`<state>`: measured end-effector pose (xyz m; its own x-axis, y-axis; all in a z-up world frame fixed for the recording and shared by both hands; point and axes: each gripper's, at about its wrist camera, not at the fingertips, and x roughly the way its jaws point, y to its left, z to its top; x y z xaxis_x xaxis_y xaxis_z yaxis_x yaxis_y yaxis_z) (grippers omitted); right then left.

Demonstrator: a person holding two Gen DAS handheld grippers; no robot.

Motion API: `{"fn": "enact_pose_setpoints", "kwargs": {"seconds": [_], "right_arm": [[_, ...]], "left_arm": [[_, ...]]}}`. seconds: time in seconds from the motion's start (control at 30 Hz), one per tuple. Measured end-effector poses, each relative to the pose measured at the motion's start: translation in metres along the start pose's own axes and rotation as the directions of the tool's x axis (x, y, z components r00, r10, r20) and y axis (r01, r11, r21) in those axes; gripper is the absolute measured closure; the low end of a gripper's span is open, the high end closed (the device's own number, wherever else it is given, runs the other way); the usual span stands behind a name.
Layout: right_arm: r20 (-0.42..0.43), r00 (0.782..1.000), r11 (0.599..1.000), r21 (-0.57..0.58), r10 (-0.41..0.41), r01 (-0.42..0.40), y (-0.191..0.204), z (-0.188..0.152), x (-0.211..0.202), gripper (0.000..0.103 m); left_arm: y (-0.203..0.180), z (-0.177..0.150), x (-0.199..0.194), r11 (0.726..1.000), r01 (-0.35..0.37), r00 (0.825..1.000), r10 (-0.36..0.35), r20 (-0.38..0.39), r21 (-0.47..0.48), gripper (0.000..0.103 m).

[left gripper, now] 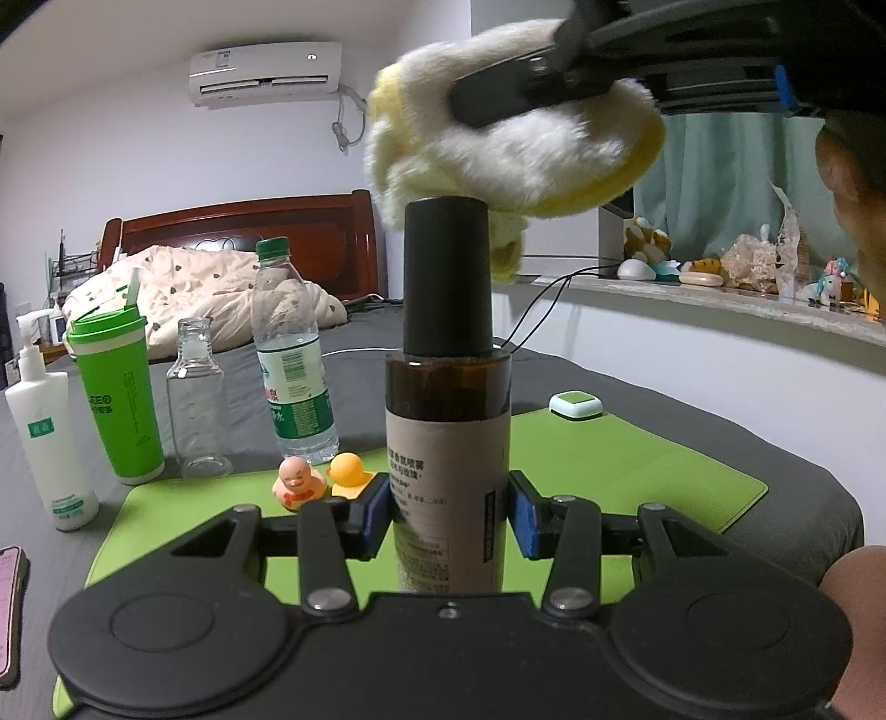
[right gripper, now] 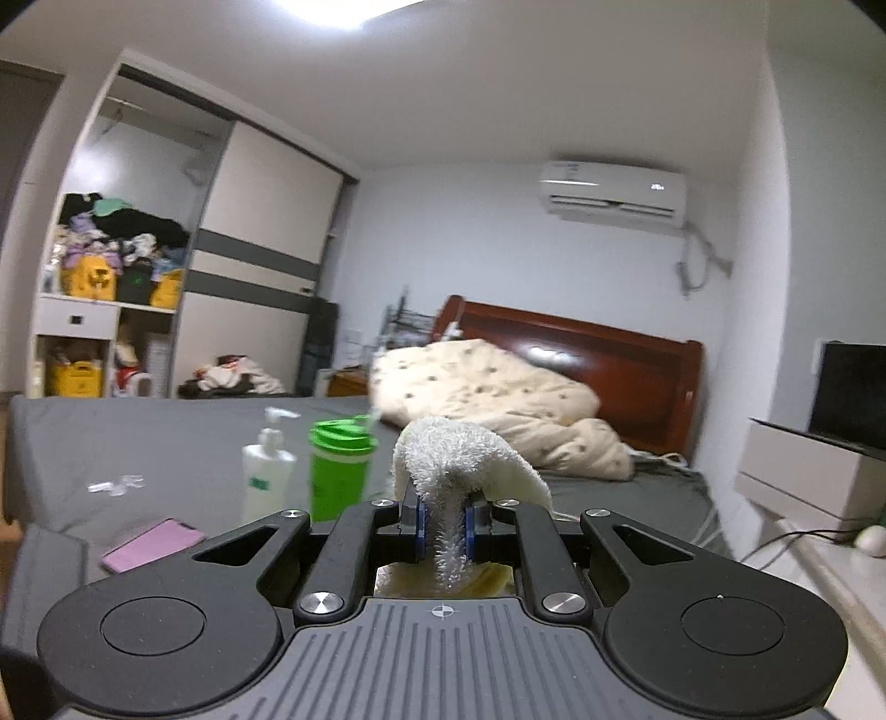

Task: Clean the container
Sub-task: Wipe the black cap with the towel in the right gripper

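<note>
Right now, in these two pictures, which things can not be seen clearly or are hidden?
- Left wrist view: the brown bottle base is hidden behind the left gripper body.
- Left wrist view: the cloth is motion-blurred, so contact with the black cap cannot be told.
- Left wrist view: label print too small to read.
- Right wrist view: the bottle is hidden below the right gripper and its cloth.

A: Where is the light source?

B: Overhead. The ceiling lamp (right gripper: pixel 354 11) burns out to pure white in the right wrist view; the room is evenly lit and shadows are soft.

A: Sharpness?

B: The cloth (left gripper: pixel 498 144) is motion-blurred. Fisheye distortion bends the walls, and the corners vignette to black.
</note>
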<state>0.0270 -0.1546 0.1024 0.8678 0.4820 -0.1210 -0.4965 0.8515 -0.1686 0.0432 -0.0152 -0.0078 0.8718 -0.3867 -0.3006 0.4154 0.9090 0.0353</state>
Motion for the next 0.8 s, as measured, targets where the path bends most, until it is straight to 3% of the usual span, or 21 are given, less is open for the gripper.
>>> {"fn": "enact_pose_setpoints", "kwargs": {"seconds": [0.2,0.6,0.8], "right_arm": [[-0.034,0.998,0.998,0.017,0.059,-0.059,0.014,-0.003,0.017,0.091],[-0.048,0.999,0.999,-0.026,-0.020,0.018,0.012,-0.008,0.038,0.091],[-0.062,0.998,1.000,-0.003,-0.025,0.025,0.007,-0.017,0.024,0.091]], "left_arm": [[0.002,0.000,-0.002,1.000,-0.004,1.000,0.004,-0.005,-0.012,0.060],[0.002,-0.001,-0.003,1.000,-0.006,1.000,0.006,-0.002,-0.018,0.060],[0.002,0.000,-0.002,1.000,-0.005,1.000,0.005,-0.004,-0.017,0.060]]}}
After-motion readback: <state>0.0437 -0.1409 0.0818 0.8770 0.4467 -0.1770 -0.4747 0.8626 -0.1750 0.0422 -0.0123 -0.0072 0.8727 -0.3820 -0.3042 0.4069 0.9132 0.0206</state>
